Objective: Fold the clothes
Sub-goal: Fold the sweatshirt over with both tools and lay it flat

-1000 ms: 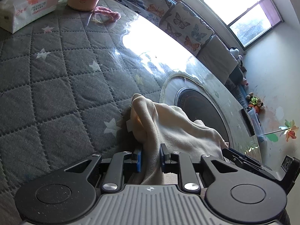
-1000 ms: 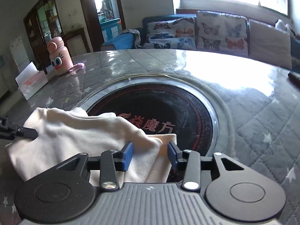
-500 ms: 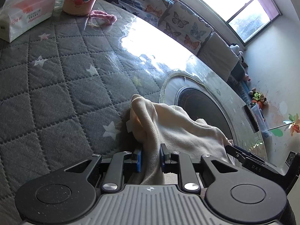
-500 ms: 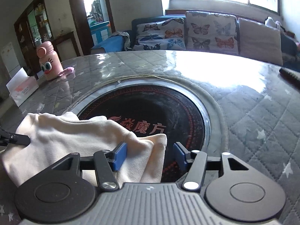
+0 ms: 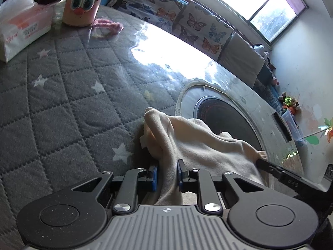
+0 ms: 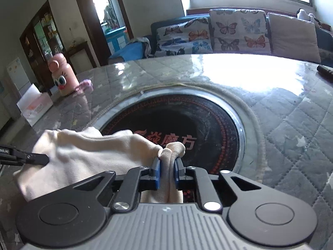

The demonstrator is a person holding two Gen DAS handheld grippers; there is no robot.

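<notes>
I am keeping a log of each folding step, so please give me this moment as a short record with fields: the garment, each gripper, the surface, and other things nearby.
garment: cream cloth, bunched, lying partly over the round black cooktop
left gripper: shut on one end of the cloth
right gripper: shut on the other end
surface: grey quilted table cover with stars
nearby: pink bottle with a cartoon face, tissue box, butterfly cushions behind the table
</notes>
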